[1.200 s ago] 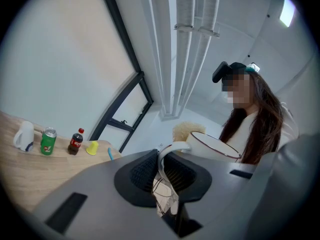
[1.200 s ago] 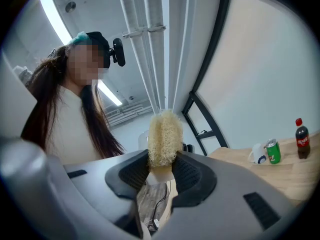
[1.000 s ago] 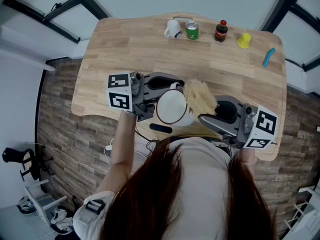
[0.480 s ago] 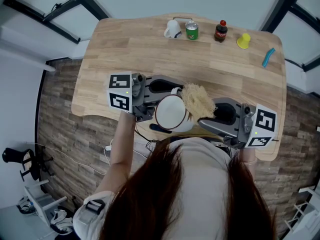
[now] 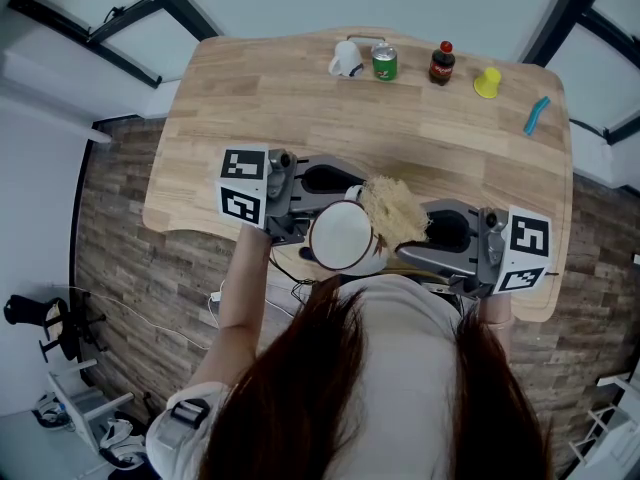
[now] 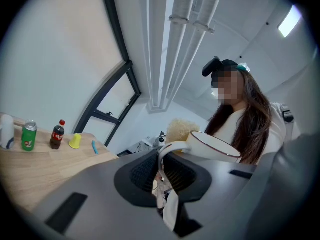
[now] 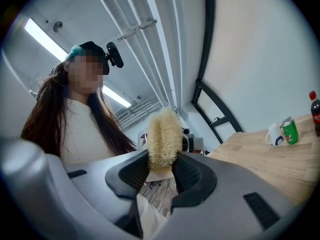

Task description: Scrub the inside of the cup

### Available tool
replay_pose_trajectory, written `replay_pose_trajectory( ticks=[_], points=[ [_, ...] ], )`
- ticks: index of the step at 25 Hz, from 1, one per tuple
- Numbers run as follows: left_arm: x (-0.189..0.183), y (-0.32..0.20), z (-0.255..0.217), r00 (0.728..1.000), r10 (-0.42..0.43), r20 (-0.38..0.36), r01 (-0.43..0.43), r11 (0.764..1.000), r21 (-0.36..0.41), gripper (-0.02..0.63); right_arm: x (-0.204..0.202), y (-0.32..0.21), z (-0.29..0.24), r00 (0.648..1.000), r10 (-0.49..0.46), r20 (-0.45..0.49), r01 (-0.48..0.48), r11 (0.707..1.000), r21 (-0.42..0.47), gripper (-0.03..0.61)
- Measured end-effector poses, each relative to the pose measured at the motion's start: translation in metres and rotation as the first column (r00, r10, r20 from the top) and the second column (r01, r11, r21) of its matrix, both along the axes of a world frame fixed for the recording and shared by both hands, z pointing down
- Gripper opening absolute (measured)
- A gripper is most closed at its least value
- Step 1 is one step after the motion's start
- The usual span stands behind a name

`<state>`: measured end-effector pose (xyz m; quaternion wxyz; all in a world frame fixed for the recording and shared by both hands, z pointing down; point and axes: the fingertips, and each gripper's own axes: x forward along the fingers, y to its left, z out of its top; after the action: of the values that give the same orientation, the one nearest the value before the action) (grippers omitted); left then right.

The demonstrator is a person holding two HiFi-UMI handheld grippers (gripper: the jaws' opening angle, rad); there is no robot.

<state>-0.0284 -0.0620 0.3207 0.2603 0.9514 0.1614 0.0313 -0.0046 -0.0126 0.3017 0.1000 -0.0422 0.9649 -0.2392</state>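
A wooden table (image 5: 300,98) fills the head view. Over its near edge, the left gripper (image 6: 162,169) is clamped on the handle of a white cup (image 5: 340,236) with a dark rim, its mouth tipped up toward the person. The right gripper (image 7: 160,171) pinches a pale loofah scrubber (image 5: 392,208) that sits against the cup's right rim. Along the far edge stand a white mug (image 5: 345,58), a green can (image 5: 384,61) and a cola bottle (image 5: 442,62)
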Motion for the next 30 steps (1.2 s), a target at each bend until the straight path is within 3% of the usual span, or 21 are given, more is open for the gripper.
replay_pose_trajectory(
  ticks=[22, 30],
  points=[
    [0.006, 0.031, -0.01, 0.99, 0.139, -0.021, -0.139, 0.99, -0.001, 0.044, -0.004, 0.017, -0.003, 0.989, -0.141, 0.04, 0.142, 0.989, -0.039, 0.144],
    [0.007, 0.027, -0.005, 0.994, 0.108, 0.003, -0.108, 0.994, 0.002, 0.044, -0.003, 0.012, 0.002, 0.995, -0.103, 0.014, 0.103, 0.994, -0.041, 0.144]
  ],
)
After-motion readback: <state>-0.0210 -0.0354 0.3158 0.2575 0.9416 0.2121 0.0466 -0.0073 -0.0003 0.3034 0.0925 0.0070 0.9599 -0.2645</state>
